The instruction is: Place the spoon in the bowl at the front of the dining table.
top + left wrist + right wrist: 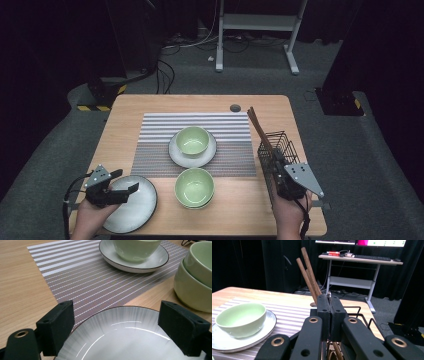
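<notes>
A grey plate (131,206) with a dark rim lies at the table's near left corner. My left gripper (125,180) hovers over that plate (120,340), its jaws open on either side of the far rim without touching it. My right gripper (276,157) reaches into the black wire basket (281,141) at the right edge, beside the brown chopsticks (257,125). In the right gripper view its jaws (328,298) are pressed together with a thin silvery tip of a utensil (328,293) between them. The chopsticks (308,272) rise just behind the jaws.
A striped placemat (155,135) covers the middle of the table and carries a green bowl (192,140) on a grey saucer (176,152). Two stacked green bowls (194,187) stand in front of it, just right of the plate. A white desk frame (260,22) stands beyond the table.
</notes>
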`<action>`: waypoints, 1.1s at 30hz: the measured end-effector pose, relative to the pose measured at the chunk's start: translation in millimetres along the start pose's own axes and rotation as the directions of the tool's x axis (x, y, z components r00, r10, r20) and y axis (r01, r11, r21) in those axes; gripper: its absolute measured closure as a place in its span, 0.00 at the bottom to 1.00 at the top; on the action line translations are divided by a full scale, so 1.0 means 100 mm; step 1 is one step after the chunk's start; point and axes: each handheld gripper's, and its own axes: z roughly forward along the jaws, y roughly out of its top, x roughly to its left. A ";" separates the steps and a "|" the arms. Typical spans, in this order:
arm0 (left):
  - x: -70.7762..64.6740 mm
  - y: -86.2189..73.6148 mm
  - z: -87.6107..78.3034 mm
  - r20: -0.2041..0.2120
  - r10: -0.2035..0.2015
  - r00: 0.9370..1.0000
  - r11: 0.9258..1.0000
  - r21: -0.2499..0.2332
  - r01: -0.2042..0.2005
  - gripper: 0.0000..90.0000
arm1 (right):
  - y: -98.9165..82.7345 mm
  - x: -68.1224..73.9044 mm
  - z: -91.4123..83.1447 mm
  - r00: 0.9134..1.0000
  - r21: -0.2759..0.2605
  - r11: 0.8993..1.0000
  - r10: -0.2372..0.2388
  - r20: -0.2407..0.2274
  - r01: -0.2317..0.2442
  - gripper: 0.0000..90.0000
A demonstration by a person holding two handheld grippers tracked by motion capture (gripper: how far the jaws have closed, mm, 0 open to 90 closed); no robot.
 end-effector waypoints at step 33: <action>0.00 0.00 -0.01 0.001 -0.002 1.000 1.000 -0.011 0.002 0.16 | 0.19 0.06 -0.17 1.000 -0.142 0.990 0.000 -0.007 -0.001 0.98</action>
